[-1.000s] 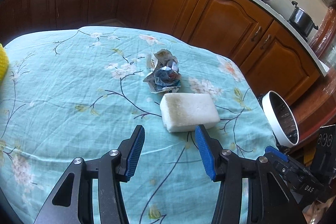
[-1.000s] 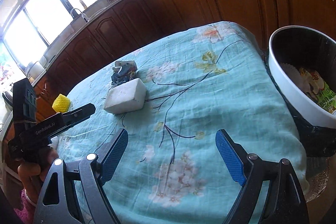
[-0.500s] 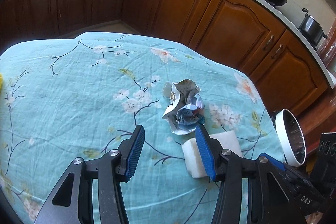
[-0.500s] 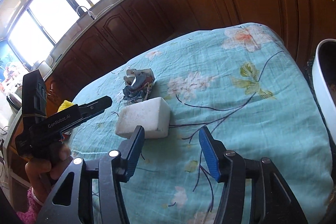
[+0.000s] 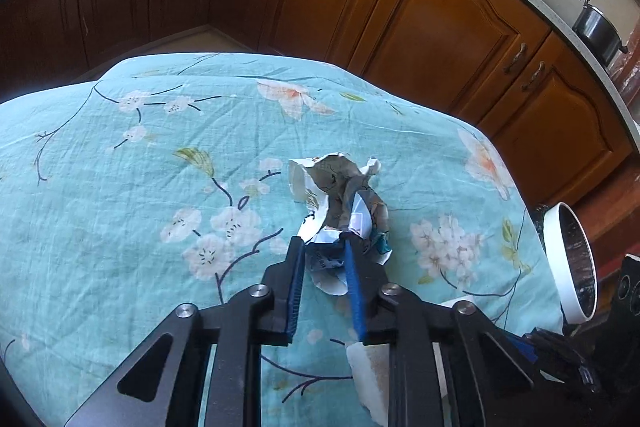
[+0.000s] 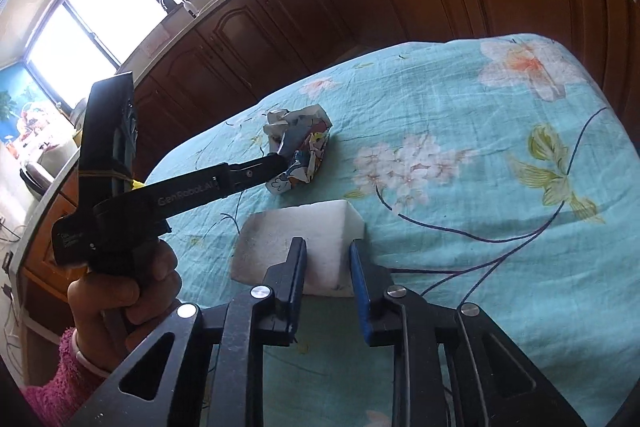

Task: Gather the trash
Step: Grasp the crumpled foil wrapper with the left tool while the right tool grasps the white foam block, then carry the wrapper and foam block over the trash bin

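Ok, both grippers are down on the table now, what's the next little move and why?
Probably lift both. The left gripper looks closed on the crumpled wrapper, and the right gripper pinches the white foam block. Both pieces rest on the tablecloth; the bin stands off its edge.

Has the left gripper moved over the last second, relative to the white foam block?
Yes. The left gripper advanced past the white foam block and now pinches the crumpled wrapper.
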